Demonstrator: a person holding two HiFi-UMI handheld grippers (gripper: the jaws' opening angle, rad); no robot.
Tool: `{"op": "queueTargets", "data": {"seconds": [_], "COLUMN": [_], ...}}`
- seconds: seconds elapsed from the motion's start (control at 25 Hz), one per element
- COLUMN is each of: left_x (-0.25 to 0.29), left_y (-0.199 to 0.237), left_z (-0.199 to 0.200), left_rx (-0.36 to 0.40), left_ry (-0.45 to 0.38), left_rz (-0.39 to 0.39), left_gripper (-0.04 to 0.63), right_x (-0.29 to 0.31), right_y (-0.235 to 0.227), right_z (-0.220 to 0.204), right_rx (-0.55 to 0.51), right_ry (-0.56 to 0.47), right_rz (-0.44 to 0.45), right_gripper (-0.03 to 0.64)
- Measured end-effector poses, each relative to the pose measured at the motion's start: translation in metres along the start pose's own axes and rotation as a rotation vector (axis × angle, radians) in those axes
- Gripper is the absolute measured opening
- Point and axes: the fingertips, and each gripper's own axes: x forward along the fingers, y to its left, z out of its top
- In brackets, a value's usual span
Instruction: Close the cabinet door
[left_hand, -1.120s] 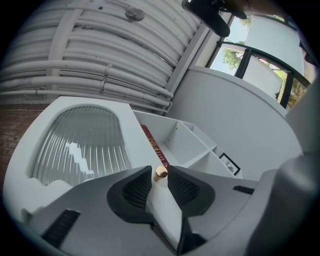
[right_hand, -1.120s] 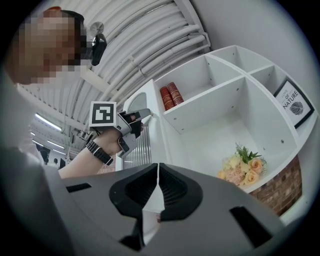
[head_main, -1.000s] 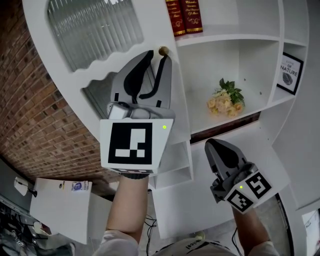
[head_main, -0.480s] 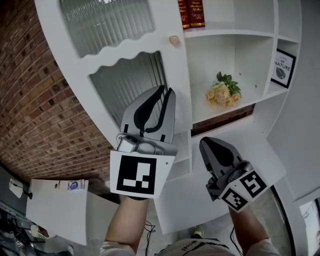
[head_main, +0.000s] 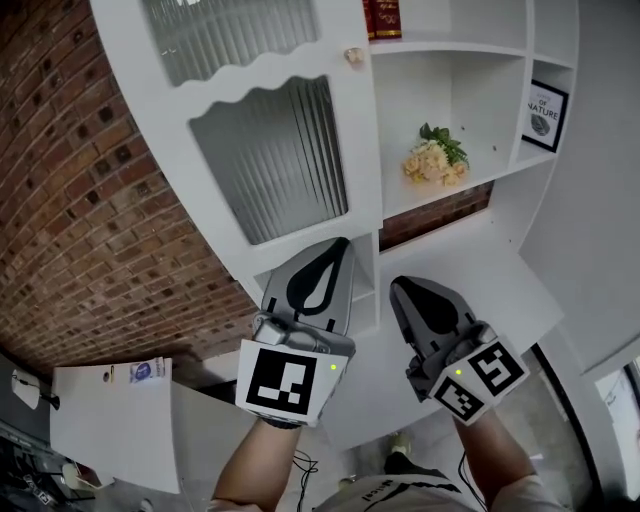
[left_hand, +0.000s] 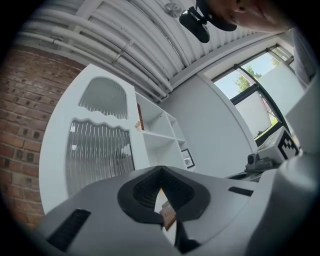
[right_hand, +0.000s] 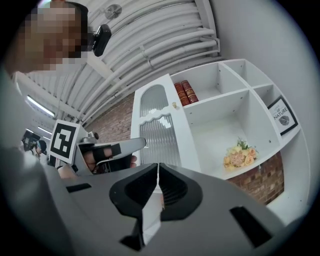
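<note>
The white cabinet door (head_main: 270, 150) with ribbed glass panes lies flat against the cabinet front, and its small round knob (head_main: 352, 55) is free. My left gripper (head_main: 343, 243) hangs below the door, well under the knob. Its jaws have just been closing and now meet with nothing between them. To its right my right gripper (head_main: 397, 284) is also shut and empty, in front of the lower cabinet face. The left gripper view shows the door (left_hand: 100, 150) ahead on the left. The right gripper view shows the door (right_hand: 160, 130), the knob (right_hand: 175, 105) and the left gripper (right_hand: 137, 144).
Open white shelves right of the door hold a flower bunch (head_main: 432, 160), red books (head_main: 384, 18) and a framed print (head_main: 545, 110). A brick wall (head_main: 80, 230) runs along the left. A white board (head_main: 110, 420) lies at the lower left.
The left gripper has come away from the knob, dropped below the door, and its jaws have closed empty. The right gripper has drifted a little left, still shut.
</note>
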Motion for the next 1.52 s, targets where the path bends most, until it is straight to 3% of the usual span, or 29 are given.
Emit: {"op": "queueTargets", "data": {"seconds": [0.44, 0.76, 1.52], "left_x": [-0.077, -0.117, -0.157], "left_y": [-0.031, -0.039, -0.029], "left_z": [-0.032, -0.035, -0.022], "left_rx": [-0.140, -0.232, -0.244], "left_ry": [0.088, 0.098, 0.082], "left_rz": [-0.048, -0.060, -0.065], "left_gripper": [0.012, 0.012, 0.011], "right_x": [-0.030, -0.046, -0.043], "right_y": [0.047, 0.074, 0.118], "right_z": [-0.018, -0.022, -0.021], "right_rx": [-0.020, -0.060, -0.099], "right_ry": [0.022, 0.038, 0.047], "right_rz": [-0.042, -0.069, -0.076], "right_gripper": [0.020, 0.018, 0.017]}}
